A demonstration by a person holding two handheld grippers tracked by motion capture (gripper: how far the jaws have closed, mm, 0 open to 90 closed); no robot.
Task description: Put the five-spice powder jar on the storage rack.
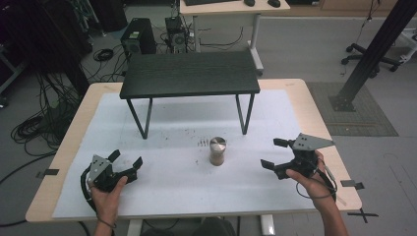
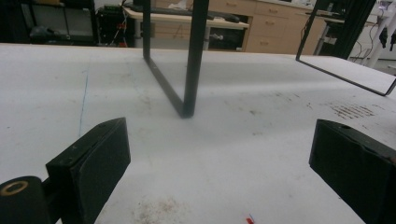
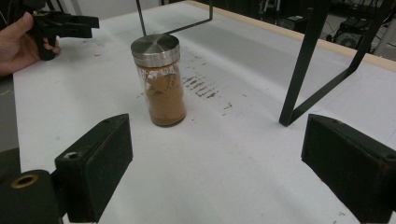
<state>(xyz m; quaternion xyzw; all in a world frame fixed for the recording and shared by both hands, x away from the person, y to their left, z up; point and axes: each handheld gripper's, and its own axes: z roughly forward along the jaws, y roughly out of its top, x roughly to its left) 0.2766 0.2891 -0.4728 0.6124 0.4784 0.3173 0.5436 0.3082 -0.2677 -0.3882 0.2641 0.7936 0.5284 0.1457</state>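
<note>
A small glass jar (image 1: pixel 217 151) stood upright near the middle of the white mat (image 1: pixel 172 196) that covered your table (image 1: pixel 319 113). It was a clear cylinder with a flat, brushed-metal lid (image 3: pixel 155 45) closed on top. Brown powder filled most of it, heaped unevenly against the glass, with a small clear gap under the lid. A patch of dark scuff marks (image 3: pixel 201 87) lay on the mat just beyond the jar.

Your left gripper (image 1: pixel 125 165) was near the left front of the mat, held in your left hand (image 1: pixel 107 192), its jaws spread wide apart with nothing between them. Your right gripper (image 1: pixel 274 153) was at the right, held in your right hand (image 1: pixel 311 183), with a grey three-cornered plate on top; its jaws were also wide apart and held nothing. The jar sat between the two grippers, well apart from both, slightly nearer the right one. In the right gripper view the jar stood ahead of the jaws, left of centre.

On the far half of the mat stood a small black table (image 1: pixel 189 73) on thin black metal legs (image 2: pixel 187 60). The jar stood just in front of it, toward its right side.
</note>
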